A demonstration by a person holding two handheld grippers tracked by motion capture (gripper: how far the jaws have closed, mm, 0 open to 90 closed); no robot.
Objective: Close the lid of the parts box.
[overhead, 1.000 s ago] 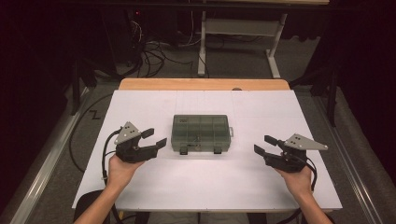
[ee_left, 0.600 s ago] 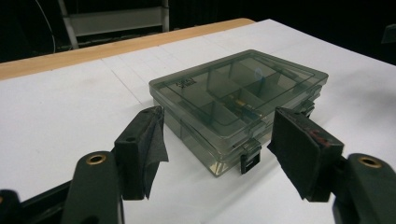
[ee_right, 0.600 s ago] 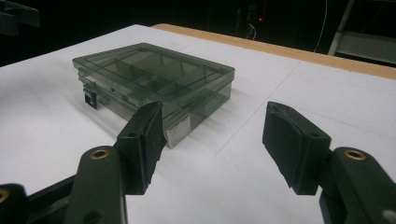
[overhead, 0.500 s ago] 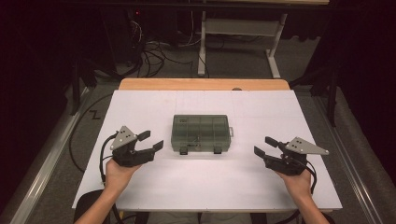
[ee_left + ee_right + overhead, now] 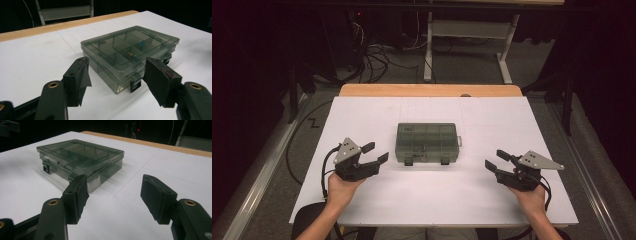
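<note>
In the middle of the white bench point(image 5: 377, 200) lies a smoky green, see-through compartment box point(image 5: 427, 141), flat, with its lid closed and its two dark latches point(image 5: 409, 161) on the long side that faces the person. The lid lets the inner dividers show, and in the left gripper view a few small items, one of them blue point(image 5: 141, 44), sit in the compartments, too small to name.

The left gripper point(image 5: 375, 152) is held in the person's left hand point(image 5: 341, 189) to the left of the box, near it but not touching, with its jaws spread and empty and aimed toward the box's near left corner. In the left gripper view that corner and one latch point(image 5: 135, 84) stand between the two black pads point(image 5: 80, 75), farther off along the bench.

The right gripper point(image 5: 497, 159) is held in the right hand point(image 5: 531, 197) to the right of the box, a little farther from it than the left one, jaws likewise spread and holding nothing. In the right gripper view the box point(image 5: 82, 157) lies ahead and off to the left, its end wall bearing a pale label point(image 5: 93, 182).

Both grippers hover just above the bench surface, apart from each other with the box between them. A strip of bare wood point(image 5: 432, 90) runs along the far edge of the bench
</note>
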